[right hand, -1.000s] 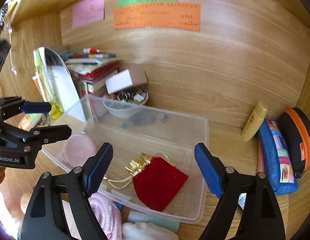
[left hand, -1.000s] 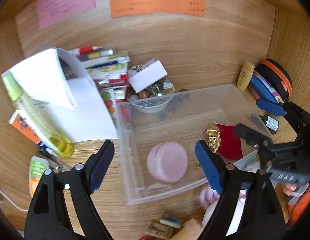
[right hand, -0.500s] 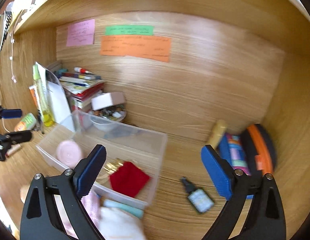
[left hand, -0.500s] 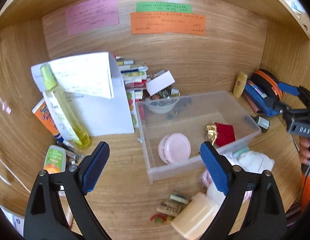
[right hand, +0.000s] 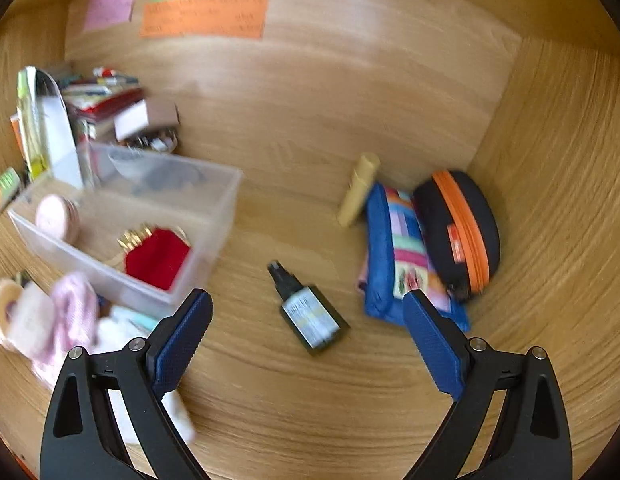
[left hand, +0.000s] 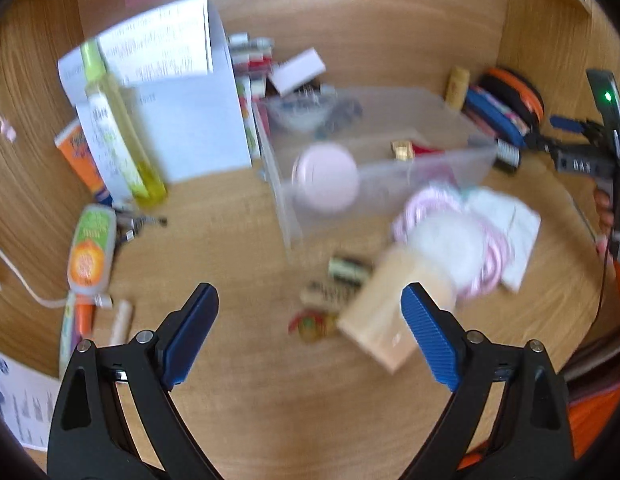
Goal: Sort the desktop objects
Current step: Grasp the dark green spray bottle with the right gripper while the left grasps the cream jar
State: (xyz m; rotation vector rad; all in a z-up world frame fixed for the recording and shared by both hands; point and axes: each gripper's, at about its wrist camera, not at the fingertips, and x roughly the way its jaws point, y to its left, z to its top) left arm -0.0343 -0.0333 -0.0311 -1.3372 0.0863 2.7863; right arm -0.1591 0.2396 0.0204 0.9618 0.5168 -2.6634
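**Both grippers spread and empty over a cluttered wooden bench**

On the left wrist view, the left gripper [left hand: 310, 320] hangs over the wooden bench [left hand: 238, 408] with its blue fingers [left hand: 427, 340] spread wide, having just finished opening; nothing sits between them. At 12 o'clock from the gripper stands a clear plastic bin [left hand: 373, 184] holding a round pink tin [left hand: 327, 182] and, further back, a red pouch with gold trim [left hand: 409, 150]. Just at 1 o'clock, outside the bin's near wall, lie a beige box [left hand: 385, 320], a coil of pink cord [left hand: 485, 256] and a white folded cloth [left hand: 509, 224], all blurred. At 10 o'clock a tall yellow-green bottle [left hand: 118, 132] stands upright against white papers [left hand: 190, 120]; an orange-and-green tube [left hand: 90, 252] lies at 9 o'clock. The right gripper [left hand: 577, 140] shows at 2 o'clock, held in a hand [left hand: 603, 208].

On the right wrist view, the right gripper [right hand: 308, 328] also has its fingers [right hand: 182, 336] spread apart, just opened, gripping nothing. A small dark spray bottle [right hand: 306, 312] lies flat on the bench between the fingertips, touching neither. At 10 o'clock is the bin [right hand: 214, 200], with the pouch [right hand: 156, 258] and tin [right hand: 56, 218] inside. At 2 o'clock a blue striped pencil case [right hand: 397, 256] leans beside a black case with orange zip [right hand: 461, 232]; a cream tube [right hand: 357, 192] rests just behind them.
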